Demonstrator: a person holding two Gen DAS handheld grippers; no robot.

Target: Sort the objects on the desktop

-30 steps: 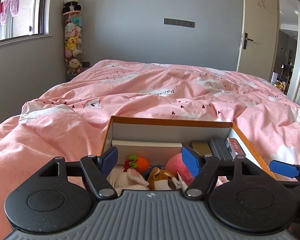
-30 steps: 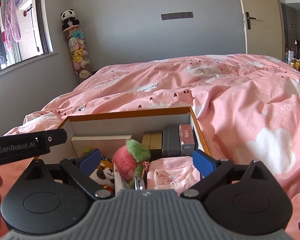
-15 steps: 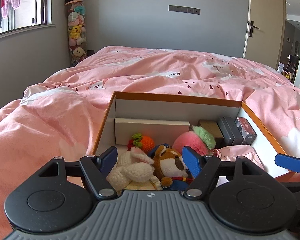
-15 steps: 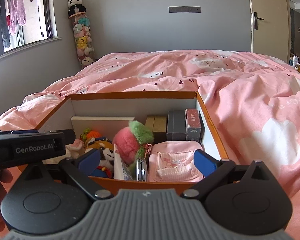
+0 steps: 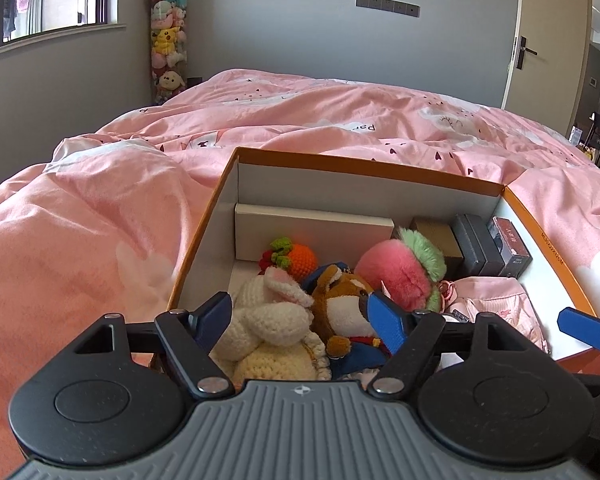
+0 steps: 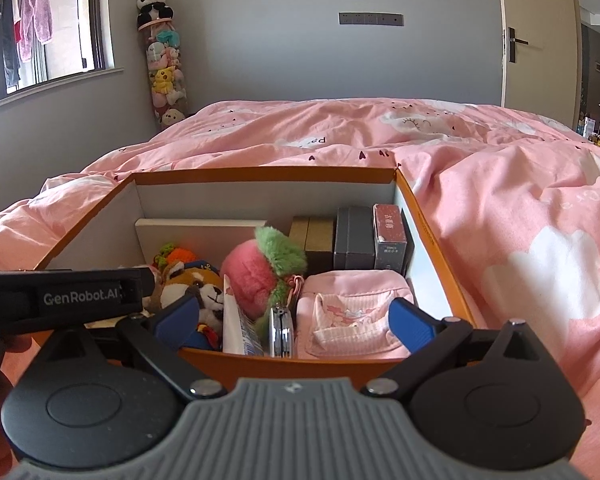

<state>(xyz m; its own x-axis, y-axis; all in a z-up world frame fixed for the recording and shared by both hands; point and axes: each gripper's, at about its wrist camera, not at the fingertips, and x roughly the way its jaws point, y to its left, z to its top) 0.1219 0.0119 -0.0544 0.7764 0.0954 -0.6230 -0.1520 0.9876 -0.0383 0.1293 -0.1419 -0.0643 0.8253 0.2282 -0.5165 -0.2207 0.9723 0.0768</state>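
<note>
An orange box with white inner walls lies on the bed. Inside it are a white crochet rabbit, a brown fox plush, an orange crochet fruit, a pink and green fluffy ball, a pink pouch and small upright boxes. My left gripper hovers over the box's near left corner. Its jaws are opening, and the rabbit and fox lie below the gap, untouched. My right gripper is open above the box's near rim, holding nothing.
A rumpled pink duvet surrounds the box. A tall tube of plush toys stands in the far corner by the window. A door is at the far right. A flat white box leans on the box's back wall.
Both grippers have sunk and tipped downward over the box, so more of its contents shows. The left jaws stand slightly wider.
</note>
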